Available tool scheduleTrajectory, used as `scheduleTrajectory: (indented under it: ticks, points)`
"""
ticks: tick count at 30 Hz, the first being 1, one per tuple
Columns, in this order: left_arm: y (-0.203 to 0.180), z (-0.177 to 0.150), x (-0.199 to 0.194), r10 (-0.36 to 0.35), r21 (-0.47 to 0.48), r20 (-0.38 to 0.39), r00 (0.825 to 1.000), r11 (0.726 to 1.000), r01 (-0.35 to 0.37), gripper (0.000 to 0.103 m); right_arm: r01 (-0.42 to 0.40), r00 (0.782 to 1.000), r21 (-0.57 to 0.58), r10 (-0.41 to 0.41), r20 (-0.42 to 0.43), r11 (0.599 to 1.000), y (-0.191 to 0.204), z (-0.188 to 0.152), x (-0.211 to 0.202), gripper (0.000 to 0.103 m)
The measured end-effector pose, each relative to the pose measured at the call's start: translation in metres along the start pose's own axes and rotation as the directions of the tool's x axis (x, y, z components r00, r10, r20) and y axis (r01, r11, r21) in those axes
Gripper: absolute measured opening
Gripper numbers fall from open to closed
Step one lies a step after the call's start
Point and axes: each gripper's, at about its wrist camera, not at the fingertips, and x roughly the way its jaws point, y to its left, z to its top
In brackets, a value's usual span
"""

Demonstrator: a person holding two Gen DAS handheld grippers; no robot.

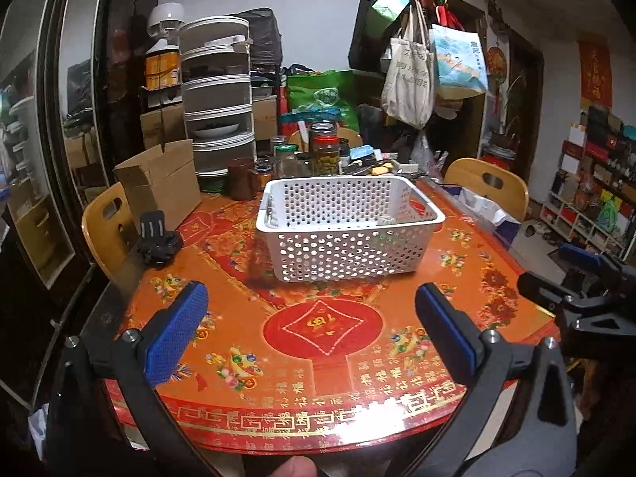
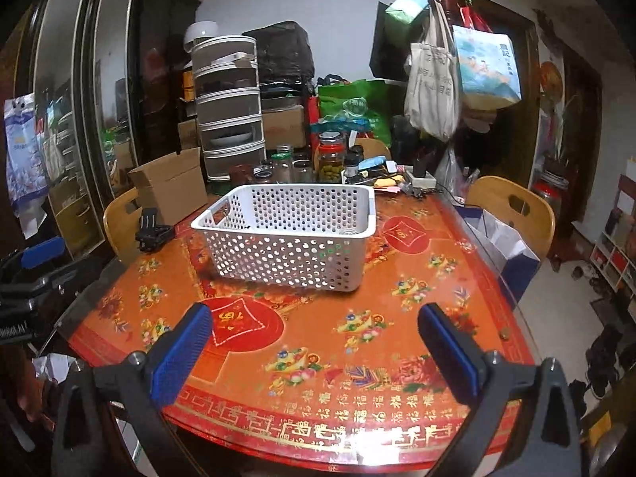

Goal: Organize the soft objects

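Observation:
A white perforated plastic basket (image 1: pixel 349 226) stands in the middle of the red and orange patterned table (image 1: pixel 326 330); it also shows in the right wrist view (image 2: pixel 290 238). A small pale round object (image 1: pixel 386 221) lies inside near its right wall, half hidden, and shows faintly in the right wrist view (image 2: pixel 349 233). My left gripper (image 1: pixel 312 314) is open and empty over the table's near edge, well short of the basket. My right gripper (image 2: pixel 314 328) is open and empty, also near the front edge. Each gripper shows at the edge of the other's view.
A black clamp-like object (image 1: pixel 157 238) lies at the table's left edge beside a cardboard box (image 1: pixel 159 183). Jars (image 1: pixel 324 151) and clutter crowd the far edge. Wooden chairs (image 1: pixel 489 183) stand left and right. A stacked food cover (image 1: pixel 216 91) stands behind.

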Motion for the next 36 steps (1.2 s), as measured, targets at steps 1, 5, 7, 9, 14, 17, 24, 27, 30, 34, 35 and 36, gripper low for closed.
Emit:
scheduleTrajectory:
  ticks: [1,5,7,9,14,17,24,27,30,34,35,36]
  points:
    - [-0.001,-0.001,0.001,-0.004,-0.003,-0.004,1.000,1.000,0.004,0.103,0.007,1.000,-0.001,-0.007,-0.001,1.000,0.000,0.000,0.001,0.103]
    - [-0.002,0.007,0.017,-0.021,-0.006,-0.017,1.000,1.000,0.021,0.103,-0.003,1.000,0.001,0.003,-0.003,1.000,-0.002,0.000,0.001,0.103]
    - [-0.003,0.007,0.020,-0.017,-0.001,-0.022,1.000,1.000,0.017,0.103,-0.005,1.000,0.001,0.005,-0.003,1.000,-0.001,0.000,0.001,0.103]
    - [-0.003,0.008,0.022,-0.019,0.000,-0.025,1.000,1.000,0.019,0.103,-0.009,1.000,-0.002,0.009,-0.003,1.000,0.000,0.000,0.001,0.103]
    - [-0.004,0.007,0.025,-0.022,0.001,-0.026,0.999,1.000,0.022,0.103,-0.011,1.000,-0.015,0.011,-0.002,1.000,0.004,0.001,0.001,0.103]
    - [-0.003,0.008,0.024,-0.020,0.002,-0.026,0.999,1.000,0.020,0.103,-0.012,1.000,-0.016,0.012,-0.001,1.000,0.004,0.001,0.001,0.103]
    - [-0.001,0.005,0.026,-0.025,0.001,-0.030,0.999,1.000,0.025,0.103,-0.009,1.000,-0.016,0.009,-0.007,1.000,0.004,0.002,0.001,0.103]
    - [-0.002,0.005,0.026,-0.025,0.001,-0.030,0.999,1.000,0.025,0.103,-0.010,1.000,-0.017,0.009,-0.006,1.000,0.004,0.002,0.001,0.103]
    - [-0.001,0.005,0.026,-0.025,0.001,-0.030,0.999,1.000,0.025,0.103,-0.010,1.000,-0.015,0.010,-0.006,1.000,0.005,0.002,0.001,0.103]
    - [-0.001,0.005,0.026,-0.025,0.000,-0.030,0.999,1.000,0.026,0.103,-0.010,1.000,-0.016,0.010,-0.007,1.000,0.005,0.001,0.001,0.103]
    - [-0.001,0.005,0.026,-0.026,0.000,-0.031,0.999,1.000,0.026,0.103,-0.010,1.000,-0.015,0.010,-0.009,1.000,0.005,0.002,0.001,0.103]
    - [-0.001,0.004,0.027,-0.026,0.000,-0.032,0.999,1.000,0.026,0.103,-0.012,1.000,-0.015,0.012,-0.010,1.000,0.006,0.002,0.001,0.103]
